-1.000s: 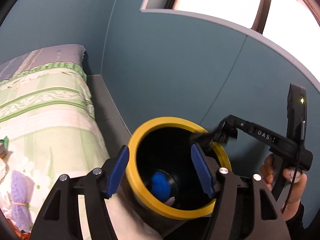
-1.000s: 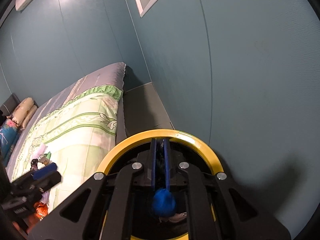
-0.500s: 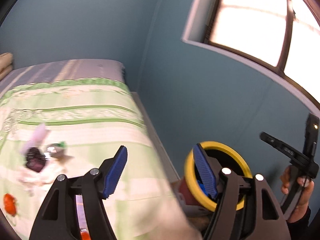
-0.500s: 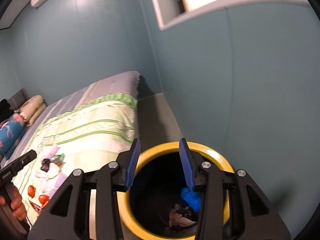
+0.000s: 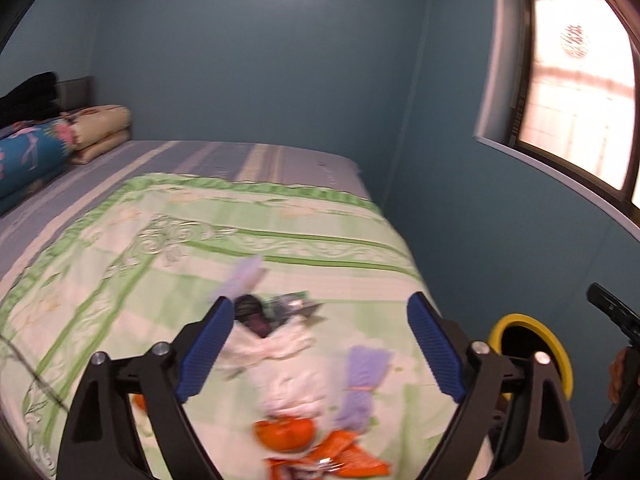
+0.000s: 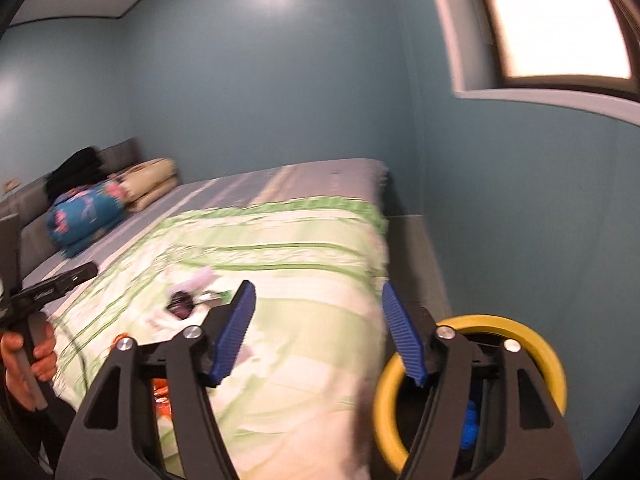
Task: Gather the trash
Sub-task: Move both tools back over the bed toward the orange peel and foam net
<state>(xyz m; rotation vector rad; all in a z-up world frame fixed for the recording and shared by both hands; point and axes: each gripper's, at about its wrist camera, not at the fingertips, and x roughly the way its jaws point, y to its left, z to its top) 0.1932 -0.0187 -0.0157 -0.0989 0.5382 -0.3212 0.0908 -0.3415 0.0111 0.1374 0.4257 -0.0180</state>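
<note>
A pile of trash lies on the green floral bedspread [image 5: 120,248]: white crumpled tissue [image 5: 280,352], a dark purple wrapper [image 5: 254,314], a lilac cloth bundle [image 5: 362,380] and orange wrappers [image 5: 304,440]. My left gripper [image 5: 320,348] is open and empty, held above the pile. The bin with a yellow rim [image 6: 552,356] stands on the floor beside the bed, with a blue item [image 6: 470,428] inside. My right gripper [image 6: 318,332] is open and empty, between the bed's edge and the bin. The trash pile also shows in the right wrist view [image 6: 182,304].
Folded blankets [image 6: 88,216] and dark clothing [image 6: 76,168] sit at the head of the bed. Teal walls close in on the right, with a window [image 5: 576,92] above. A narrow grey floor strip [image 6: 416,248] runs between bed and wall.
My right gripper opened over the bin and let go of a dark item, then both grippers swung left from the bin toward the bed. The left gripper stayed open throughout.
</note>
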